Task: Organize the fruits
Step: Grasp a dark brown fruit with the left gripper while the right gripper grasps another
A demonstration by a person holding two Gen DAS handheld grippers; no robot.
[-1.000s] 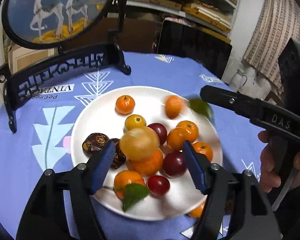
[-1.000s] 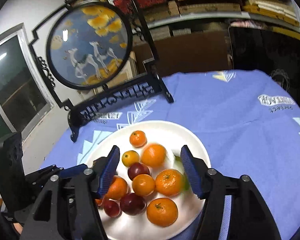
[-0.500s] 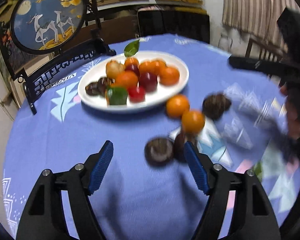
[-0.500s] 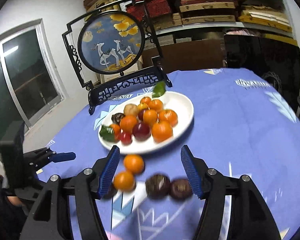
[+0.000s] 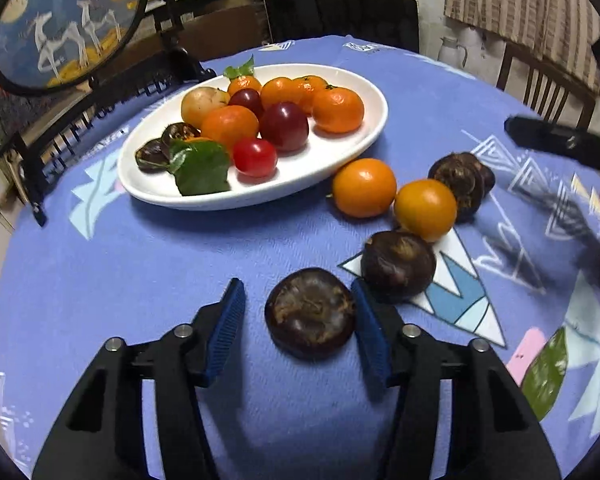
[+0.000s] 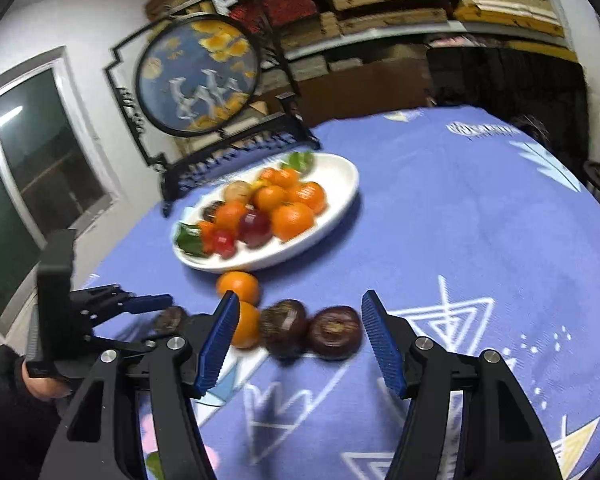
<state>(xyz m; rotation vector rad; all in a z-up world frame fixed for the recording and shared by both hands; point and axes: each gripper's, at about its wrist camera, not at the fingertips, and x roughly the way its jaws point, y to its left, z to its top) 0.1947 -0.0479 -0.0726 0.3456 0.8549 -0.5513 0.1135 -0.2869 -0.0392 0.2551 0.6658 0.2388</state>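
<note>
Another dark fruit (image 5: pixel 398 266) sits just right of the left gripper (image 5: pixel 300 320), whose closing fingers straddle a dark fruit (image 5: pixel 310 313); right gripper (image 6: pixel 296 336) half-open.

Left wrist cam sits low and close over the blue tablecloth (image 5: pixel 140 264), tilted steeply down, with the white plate (image 5: pixel 374 92) at upper centre; right wrist cam looks on from the opposite side at a shallower tilt, plate (image 6: pixel 346 184) mid-frame; both catch the plate, the loose fruit and the round deer screen (image 5: pixel 66 24) in the upper left.
</note>
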